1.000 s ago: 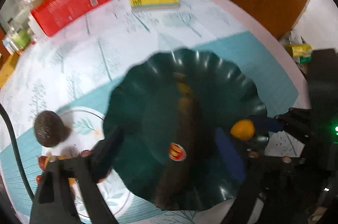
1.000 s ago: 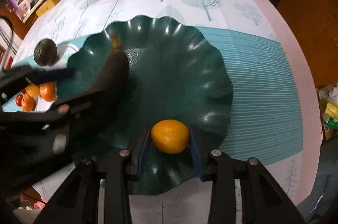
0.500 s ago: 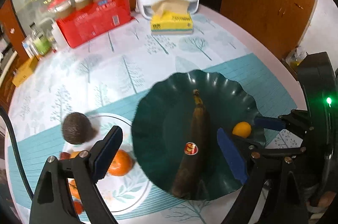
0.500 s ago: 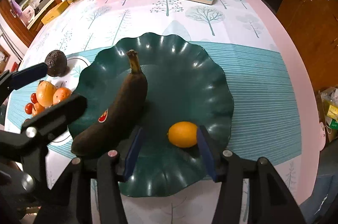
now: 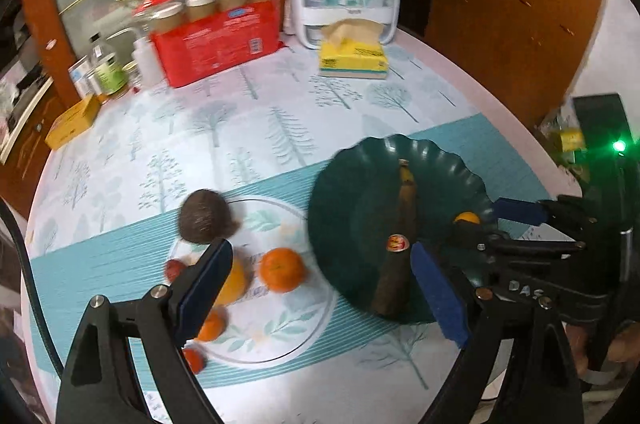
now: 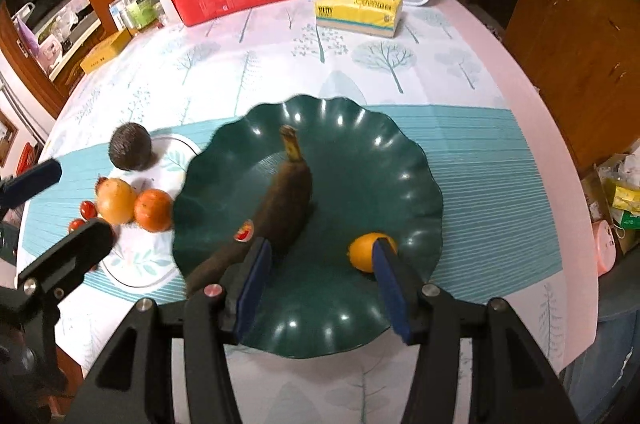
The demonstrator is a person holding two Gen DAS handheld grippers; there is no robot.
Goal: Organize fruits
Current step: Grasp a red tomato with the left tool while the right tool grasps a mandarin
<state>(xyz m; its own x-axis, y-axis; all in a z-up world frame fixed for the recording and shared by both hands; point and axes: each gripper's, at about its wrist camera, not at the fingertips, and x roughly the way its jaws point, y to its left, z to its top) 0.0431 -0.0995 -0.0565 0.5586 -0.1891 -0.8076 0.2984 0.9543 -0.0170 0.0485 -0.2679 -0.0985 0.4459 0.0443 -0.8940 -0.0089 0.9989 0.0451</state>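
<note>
You are holding the right gripper (image 6: 320,276) spread wide over the green dish (image 6: 400,160), the small orange (image 6: 366,251) lying at 1 o'clock. You are holding the left gripper (image 5: 320,288) spread wide too, gripping nothing, with the banana (image 5: 398,248) at its 1 o'clock.

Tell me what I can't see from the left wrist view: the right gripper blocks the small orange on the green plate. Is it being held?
Observer: No. In the right wrist view the small orange lies loose on the green plate. The right gripper is wide open with nothing between its jaws, and the fruit sits at their right edge.
Operator: And the banana?
Observer: The banana lies across the plate's middle, stem pointing away from the gripper, its lower end hidden behind it.
Operator: My own finger covers a yellow fruit on the white plate.
Observer: That yellow fruit shows whole and round on the white plate, and appears to touch the tangerine beside it.
</note>
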